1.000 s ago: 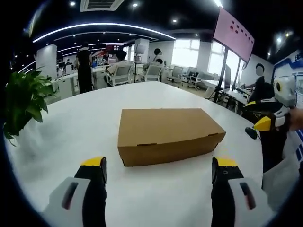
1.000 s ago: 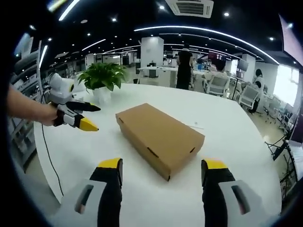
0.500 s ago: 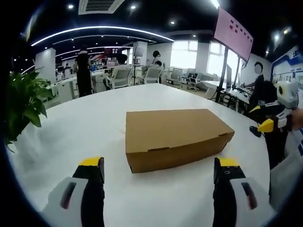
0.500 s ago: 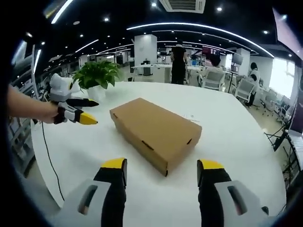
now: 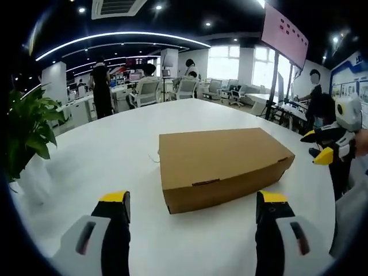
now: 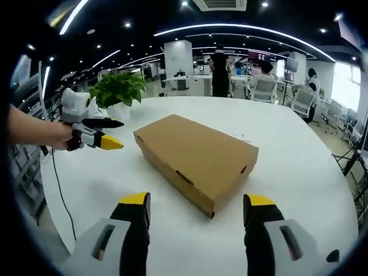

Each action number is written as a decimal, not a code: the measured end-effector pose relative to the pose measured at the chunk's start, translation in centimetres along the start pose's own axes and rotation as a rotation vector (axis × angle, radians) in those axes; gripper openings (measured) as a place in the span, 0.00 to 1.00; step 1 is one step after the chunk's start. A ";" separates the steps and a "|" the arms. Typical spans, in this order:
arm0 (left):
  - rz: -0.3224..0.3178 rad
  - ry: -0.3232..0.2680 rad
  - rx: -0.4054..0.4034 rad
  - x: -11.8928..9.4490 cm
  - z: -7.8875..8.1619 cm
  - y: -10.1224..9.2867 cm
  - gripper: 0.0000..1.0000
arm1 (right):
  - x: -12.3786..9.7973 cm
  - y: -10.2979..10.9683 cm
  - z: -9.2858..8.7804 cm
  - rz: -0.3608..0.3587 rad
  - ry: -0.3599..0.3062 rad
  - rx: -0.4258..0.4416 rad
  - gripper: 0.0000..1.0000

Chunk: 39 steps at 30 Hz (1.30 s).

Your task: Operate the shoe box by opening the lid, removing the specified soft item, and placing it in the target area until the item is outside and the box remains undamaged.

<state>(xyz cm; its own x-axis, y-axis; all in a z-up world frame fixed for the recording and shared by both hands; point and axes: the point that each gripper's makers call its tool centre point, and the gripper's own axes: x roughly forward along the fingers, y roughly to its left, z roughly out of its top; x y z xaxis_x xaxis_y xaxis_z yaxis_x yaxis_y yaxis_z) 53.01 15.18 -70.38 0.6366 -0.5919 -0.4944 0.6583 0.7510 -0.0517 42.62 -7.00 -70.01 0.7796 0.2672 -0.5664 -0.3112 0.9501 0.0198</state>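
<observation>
Fingers (image 5: pixel 118 201) of the left gripper (image 5: pixel 192 202) are spread apart and empty, and so are those of the right gripper (image 6: pixel 196 204). The shoe box (image 6: pixel 194 158) is lying shut on the white table (image 6: pixel 287 167), just ahead. The lid's front edge should be lifted slowly so the cardboard is not torn.

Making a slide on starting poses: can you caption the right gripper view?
Open right gripper faces a closed cardboard shoe box on a white table.

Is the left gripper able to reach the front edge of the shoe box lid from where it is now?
Probably yes. The left gripper is open and faces the closed shoe box, with bare white table between them and nothing in the way.
</observation>
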 end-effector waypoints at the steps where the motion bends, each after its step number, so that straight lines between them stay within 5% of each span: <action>1: -0.001 0.006 0.001 0.3 -0.1 0.0 0.90 | 0.1 -0.1 0.2 -0.007 -0.017 -0.019 0.58; 11: -0.038 0.038 0.034 2.1 0.0 -0.9 0.84 | 1.8 -1.0 -0.3 -0.031 0.014 -0.011 0.66; 24: -0.021 0.034 0.014 3.6 -0.6 -0.2 0.82 | 3.7 -1.7 -1.0 -0.073 0.056 0.003 0.65; 30: -0.026 0.058 0.091 3.7 -0.8 -0.7 0.78 | 4.7 -1.8 -1.1 -0.082 0.059 -0.005 0.69; 39: -0.022 0.075 0.091 4.8 -1.3 -1.1 0.76 | 5.3 -1.5 -1.5 -0.066 0.071 -0.012 0.69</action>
<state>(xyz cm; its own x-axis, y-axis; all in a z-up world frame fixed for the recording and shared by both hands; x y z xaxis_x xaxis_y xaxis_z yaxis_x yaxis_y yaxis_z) 54.81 11.86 -73.80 0.5916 -0.5822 -0.5577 0.7079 0.7062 0.0137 46.42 -7.23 -74.27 0.7585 0.1916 -0.6228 -0.2673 0.9632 -0.0293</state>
